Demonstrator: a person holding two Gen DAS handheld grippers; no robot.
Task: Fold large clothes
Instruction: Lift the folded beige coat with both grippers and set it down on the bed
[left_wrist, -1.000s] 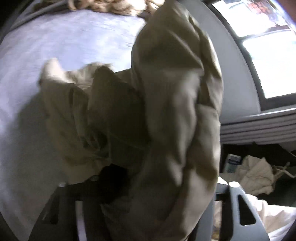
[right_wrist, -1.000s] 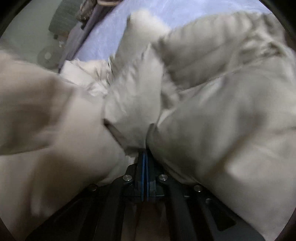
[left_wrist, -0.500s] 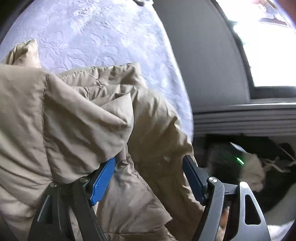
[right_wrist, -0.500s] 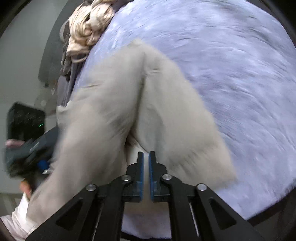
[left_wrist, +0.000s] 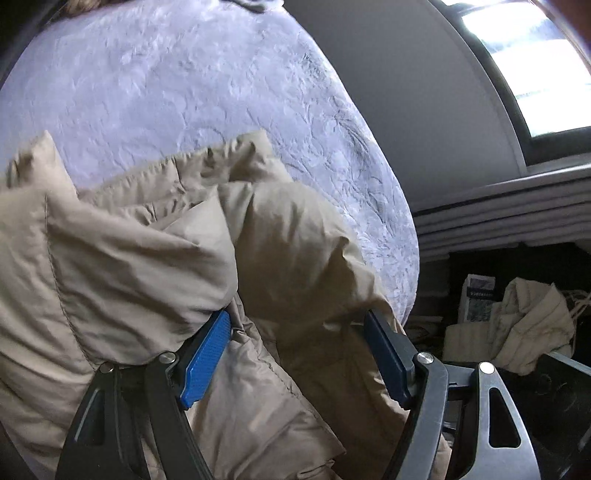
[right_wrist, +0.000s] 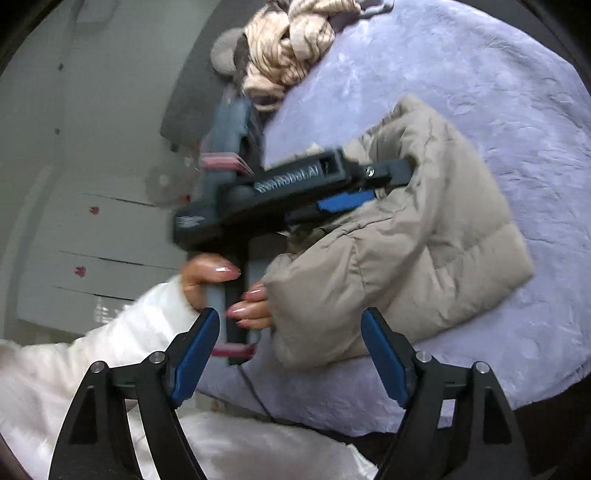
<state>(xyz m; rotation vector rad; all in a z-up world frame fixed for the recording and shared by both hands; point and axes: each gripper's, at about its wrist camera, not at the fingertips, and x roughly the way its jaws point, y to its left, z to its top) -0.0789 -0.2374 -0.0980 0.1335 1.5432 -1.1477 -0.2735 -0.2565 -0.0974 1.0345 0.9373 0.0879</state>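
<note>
Right claw (right_wrist: 290, 350) gapes empty; left claw (left_wrist: 297, 350) spread wide, tips buried in beige puffer jacket (left_wrist: 140, 258), contact unclear.

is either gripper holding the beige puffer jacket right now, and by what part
Nothing is held. The right gripper is open, clear of the beige puffer jacket. The left gripper is open too, its fingers spread around a bulge of jacket without clamping it.

Right gripper (right_wrist: 290, 352) jaws now spread wide and empty, beige puffer jacket (right_wrist: 406, 236) dropped onto lavender bedspread (right_wrist: 498, 74) at frame right, left gripper (left_wrist: 295, 354) jaws apart, jacket bulging between.
</note>
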